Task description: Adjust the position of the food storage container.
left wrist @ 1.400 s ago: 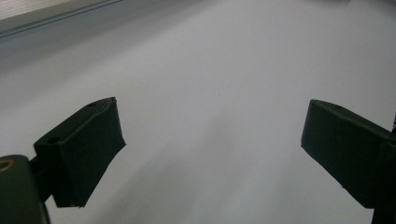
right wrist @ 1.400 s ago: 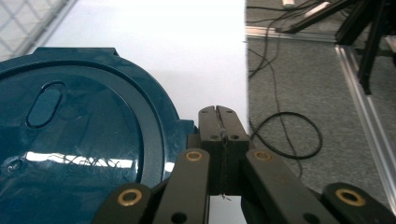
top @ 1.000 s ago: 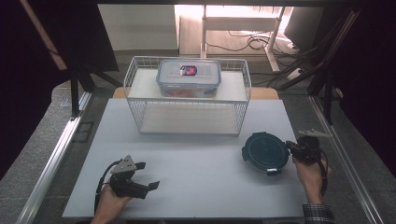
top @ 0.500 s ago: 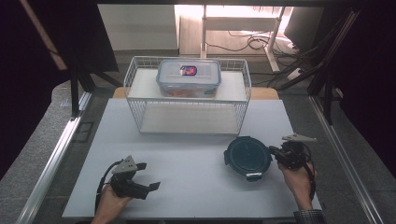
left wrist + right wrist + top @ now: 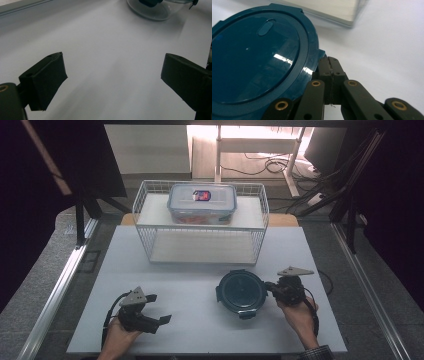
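A round container with a dark teal lid (image 5: 241,291) sits on the white table (image 5: 200,335), right of centre. My right gripper (image 5: 270,287) is shut, its tips against the lid's side tab; whether the tab is pinched I cannot tell. In the right gripper view the lid (image 5: 257,57) lies left of the closed jaws of my right gripper (image 5: 331,61). My left gripper (image 5: 159,309) rests at the front left, open with nothing between its fingers. From the left gripper view, my left gripper (image 5: 112,80) points across bare table toward the container's clear bowl (image 5: 155,12).
A white wire basket (image 5: 200,245) stands at the back middle of the table. In it sits a clear rectangular lidded box (image 5: 202,202). Metal rails run along both sides of the table, and cables lie on the floor behind.
The right gripper has slid left across the table, and the round container has moved left with it. The left gripper has stayed in place.
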Motion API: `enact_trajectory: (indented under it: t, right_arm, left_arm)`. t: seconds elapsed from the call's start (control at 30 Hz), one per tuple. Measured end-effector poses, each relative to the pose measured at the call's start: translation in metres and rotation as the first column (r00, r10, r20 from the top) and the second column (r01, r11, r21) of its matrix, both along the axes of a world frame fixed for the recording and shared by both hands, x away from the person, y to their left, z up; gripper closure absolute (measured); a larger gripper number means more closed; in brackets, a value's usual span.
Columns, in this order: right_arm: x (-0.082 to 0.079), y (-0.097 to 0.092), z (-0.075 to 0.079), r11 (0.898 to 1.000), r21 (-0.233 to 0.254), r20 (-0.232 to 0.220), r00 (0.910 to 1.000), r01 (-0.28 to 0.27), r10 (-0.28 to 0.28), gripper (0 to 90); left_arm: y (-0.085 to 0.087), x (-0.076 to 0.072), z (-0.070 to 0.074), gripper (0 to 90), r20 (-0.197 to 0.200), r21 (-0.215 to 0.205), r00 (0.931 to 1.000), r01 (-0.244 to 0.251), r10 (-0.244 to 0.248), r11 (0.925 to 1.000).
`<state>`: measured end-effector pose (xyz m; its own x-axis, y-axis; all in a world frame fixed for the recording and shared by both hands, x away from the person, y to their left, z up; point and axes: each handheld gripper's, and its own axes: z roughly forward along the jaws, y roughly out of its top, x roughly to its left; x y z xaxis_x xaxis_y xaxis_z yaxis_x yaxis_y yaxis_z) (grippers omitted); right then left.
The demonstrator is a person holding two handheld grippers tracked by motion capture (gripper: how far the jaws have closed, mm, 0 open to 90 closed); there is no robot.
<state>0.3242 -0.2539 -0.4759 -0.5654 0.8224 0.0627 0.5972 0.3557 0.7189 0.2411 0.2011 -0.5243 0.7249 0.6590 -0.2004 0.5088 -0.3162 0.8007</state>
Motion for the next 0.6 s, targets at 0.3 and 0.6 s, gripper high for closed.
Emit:
enact_trajectory:
  t: [0.3, 0.6]
  right_arm:
    - [-0.010, 0.036, -0.002, 0.996, 0.017, -0.008, 0.9961, -0.088, 0.088, 89.6]
    - [-0.021, 0.060, -0.003, 0.986, 0.030, -0.011, 0.9866, -0.163, 0.163, 89.6]
  left_arm:
    - [0.000, 0.000, 0.000, 5.2, 0.001, 0.000, 1.0000, 0.001, -0.001, 1.0000]
    - [0.000, 0.000, 0.000, 5.2, -0.002, 0.001, 1.0000, 0.001, -0.001, 1.0000]
